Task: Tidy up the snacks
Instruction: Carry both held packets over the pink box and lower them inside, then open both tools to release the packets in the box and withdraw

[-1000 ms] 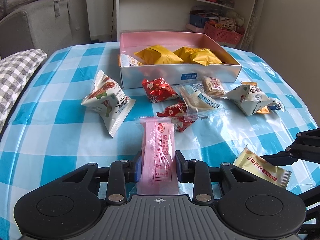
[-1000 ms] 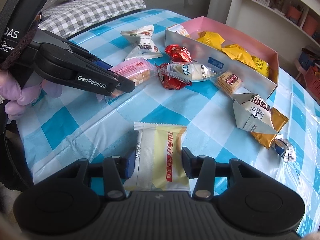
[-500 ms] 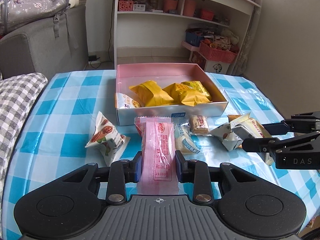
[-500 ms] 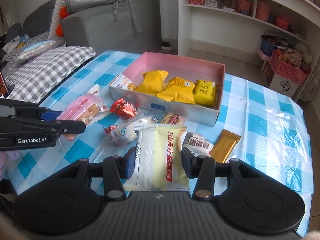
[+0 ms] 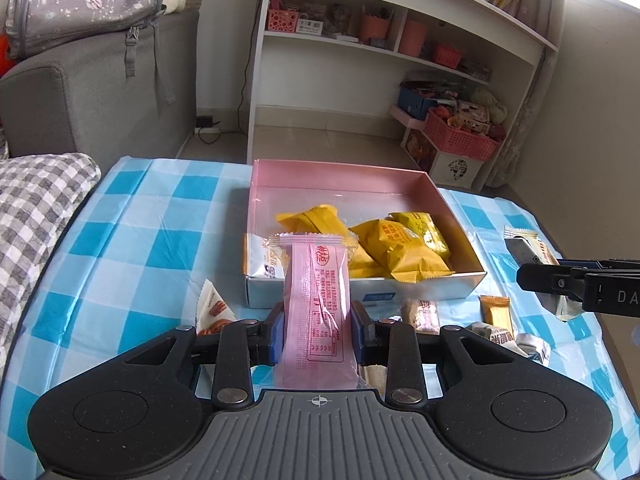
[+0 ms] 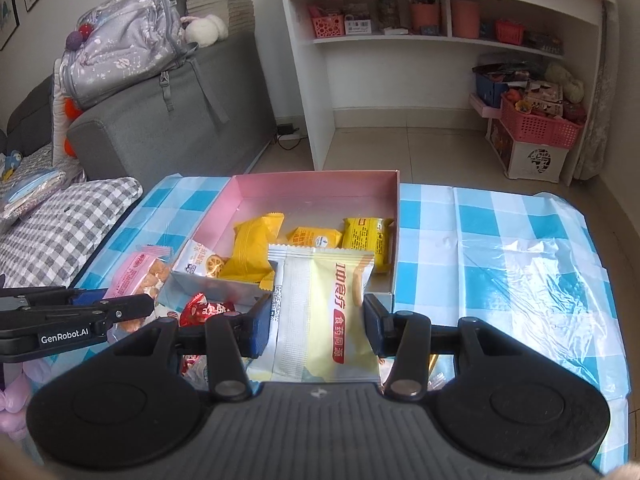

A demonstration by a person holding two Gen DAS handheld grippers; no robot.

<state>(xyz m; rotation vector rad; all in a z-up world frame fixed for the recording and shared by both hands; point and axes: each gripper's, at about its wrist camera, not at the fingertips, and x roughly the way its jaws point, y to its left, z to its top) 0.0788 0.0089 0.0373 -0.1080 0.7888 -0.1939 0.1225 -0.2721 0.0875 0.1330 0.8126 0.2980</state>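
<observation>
Your left gripper (image 5: 318, 334) is angled down toward the table, pads clamped on both long edges of the pink snack packet (image 5: 316, 300). The packet stands up off the checkered tablecloth (image 5: 152, 248), its top edge overlapping the near wall of the box in the left view.

Your right gripper (image 6: 318, 326) has the same downward tilt and is clamped on the pale yellow packet (image 6: 332, 312), also lifted, with its top edge in front of the box's near-right corner.

The pink-lined box (image 6: 316, 184) sits mid-table and is open. Inside: three yellow packets (image 6: 256, 248) and one white cookie packet (image 6: 200, 262) in the near-left corner.

View differences:
- Left cam only: loose items on the cloth in front of and right of the box. These are a white packet with nuts printed on it (image 5: 214, 310), a small cracker pack (image 5: 426, 314), an orange-gold bar (image 5: 496, 312), and a crumpled white packet (image 5: 512, 340).
- Left cam also catches your right gripper's fingers (image 5: 560, 280) side-on at the right edge.
- Right cam only: red foil candy (image 6: 204, 310) near the box's front wall, and your left gripper side-on at the left edge with the pink packet showing cookies through its clear face.
</observation>
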